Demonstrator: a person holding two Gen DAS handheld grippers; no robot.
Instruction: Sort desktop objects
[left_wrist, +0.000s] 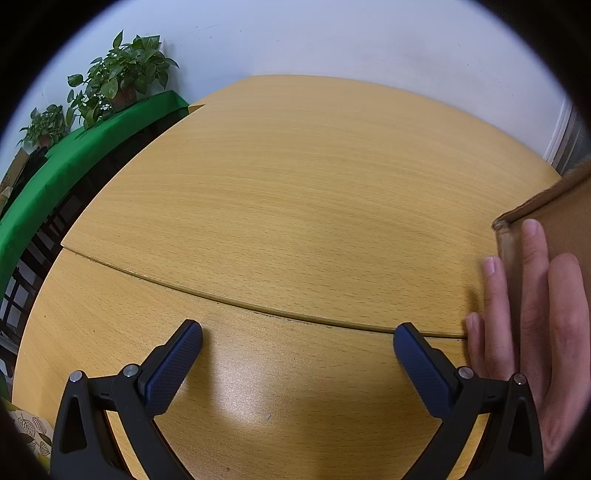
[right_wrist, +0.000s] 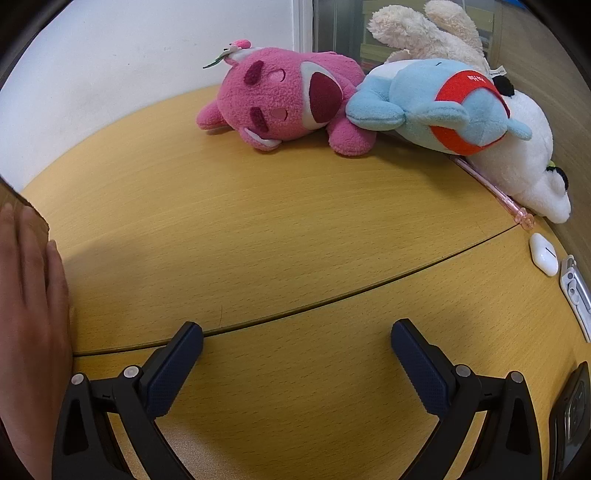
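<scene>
Toys piled at the far right of the wooden table (right_wrist: 280, 229): pink plush (right_wrist: 284, 99) on its side, blue plush (right_wrist: 436, 107) leaning against it, white plush (right_wrist: 524, 162) behind and under the blue one, cream plush (right_wrist: 424, 33) at the back, partly hidden. Pink pen (right_wrist: 495, 188) half tucked under the white plush. White earbud case (right_wrist: 543, 254) near the right edge; a white clip-like item (right_wrist: 576, 291) and a dark device (right_wrist: 572, 413) are cut off by the frame, can't identify either. Right gripper (right_wrist: 295, 341) wide open, nothing between the fingers, over bare table. Left gripper (left_wrist: 297, 343) same. Bare hand (left_wrist: 532, 325) lies flat against a cardboard box (left_wrist: 554, 210), mostly out of frame.
</scene>
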